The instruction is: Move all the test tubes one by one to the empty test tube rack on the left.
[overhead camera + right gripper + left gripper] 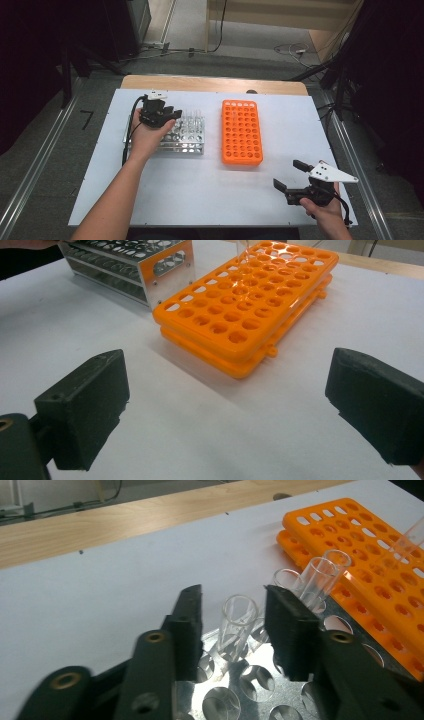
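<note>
Clear glass, thin-walled and slick: from the high view my left gripper (167,116) hangs over the shiny metal tube rack (192,145) beside the orange plastic hole-grid rack (242,131). In the left gripper view my jaws stand partly open around the clear glass test tube (238,622), pads not touching; I judge it light and fragile, best pinched gently just under its rim. The right gripper view shows my right gripper (227,412) wide open, holding nothing

Two racks, two grippers, a few clear tubes

On the white table (200,200) stand one metal rack (187,140) toward its left edge and one orange rack (242,132) near the middle. Three clear tubes (238,622) show in the metal rack's holes in the left gripper view, and one more tube (245,255) stands in the orange rack at its far end. One left gripper (167,116), one right gripper (290,174).
</note>
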Demonstrator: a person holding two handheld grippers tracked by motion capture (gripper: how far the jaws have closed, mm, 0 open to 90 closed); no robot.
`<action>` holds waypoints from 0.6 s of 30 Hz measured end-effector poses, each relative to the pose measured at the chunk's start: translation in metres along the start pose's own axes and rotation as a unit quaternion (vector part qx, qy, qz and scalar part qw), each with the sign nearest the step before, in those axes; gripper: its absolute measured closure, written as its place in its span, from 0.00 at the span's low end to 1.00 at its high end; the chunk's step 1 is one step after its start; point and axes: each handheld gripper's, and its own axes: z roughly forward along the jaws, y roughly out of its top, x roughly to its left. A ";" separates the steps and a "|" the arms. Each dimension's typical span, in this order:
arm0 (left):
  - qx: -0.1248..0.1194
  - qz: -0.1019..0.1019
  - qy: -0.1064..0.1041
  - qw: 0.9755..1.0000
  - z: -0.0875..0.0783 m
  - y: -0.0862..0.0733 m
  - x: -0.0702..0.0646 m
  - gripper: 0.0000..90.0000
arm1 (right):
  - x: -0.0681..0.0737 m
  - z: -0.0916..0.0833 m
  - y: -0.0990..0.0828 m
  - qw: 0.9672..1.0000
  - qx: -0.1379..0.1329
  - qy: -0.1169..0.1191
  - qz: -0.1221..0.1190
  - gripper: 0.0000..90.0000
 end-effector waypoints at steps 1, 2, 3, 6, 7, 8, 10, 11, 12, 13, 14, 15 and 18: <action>-0.005 -0.004 -0.005 1.000 -0.003 -0.001 0.000 0.47 | 0.000 0.000 0.000 1.000 0.000 0.001 0.000 0.03; -0.014 -0.009 -0.007 1.000 -0.006 -0.003 0.000 0.41 | -0.001 0.001 0.000 1.000 0.000 0.002 0.002 0.03; -0.021 -0.013 -0.014 1.000 -0.009 -0.005 0.000 0.35 | -0.001 0.001 0.000 1.000 0.001 0.002 0.002 0.03; -0.030 -0.017 -0.027 0.999 -0.019 -0.011 -0.003 0.19 | -0.001 0.002 0.001 1.000 0.000 0.000 0.003 0.03; -0.034 -0.018 -0.034 0.999 -0.022 -0.014 -0.004 0.15 | -0.001 0.002 0.001 1.000 0.000 -0.001 0.003 0.03; -0.037 -0.016 -0.038 0.998 -0.026 -0.016 -0.006 0.12 | -0.001 0.003 0.002 1.000 0.001 -0.001 0.003 0.03; -0.045 -0.014 -0.045 0.998 -0.033 -0.020 -0.009 0.06 | -0.001 0.004 0.003 1.000 0.001 -0.002 0.003 0.03; -0.049 -0.013 -0.055 0.997 -0.037 -0.022 -0.010 0.02 | -0.001 0.004 0.003 1.000 0.001 -0.002 0.003 0.03; -0.054 -0.013 -0.061 0.997 -0.041 -0.024 -0.012 0.00 | -0.001 0.005 0.003 1.000 0.003 -0.002 0.004 0.03; -0.059 -0.011 -0.067 0.996 -0.045 -0.026 -0.014 0.00 | 0.000 0.006 0.004 1.000 0.003 -0.002 0.002 0.03; -0.064 -0.012 -0.075 0.995 -0.049 -0.028 -0.015 0.00 | 0.000 0.007 0.005 1.000 0.004 -0.001 0.001 0.03; -0.070 -0.013 -0.083 0.994 -0.053 -0.031 -0.017 0.00 | 0.000 0.008 0.005 1.000 0.005 0.000 0.001 0.03; -0.081 -0.009 -0.096 0.992 -0.065 -0.037 -0.023 0.00 | 0.001 0.011 0.008 1.000 0.004 0.002 0.005 0.03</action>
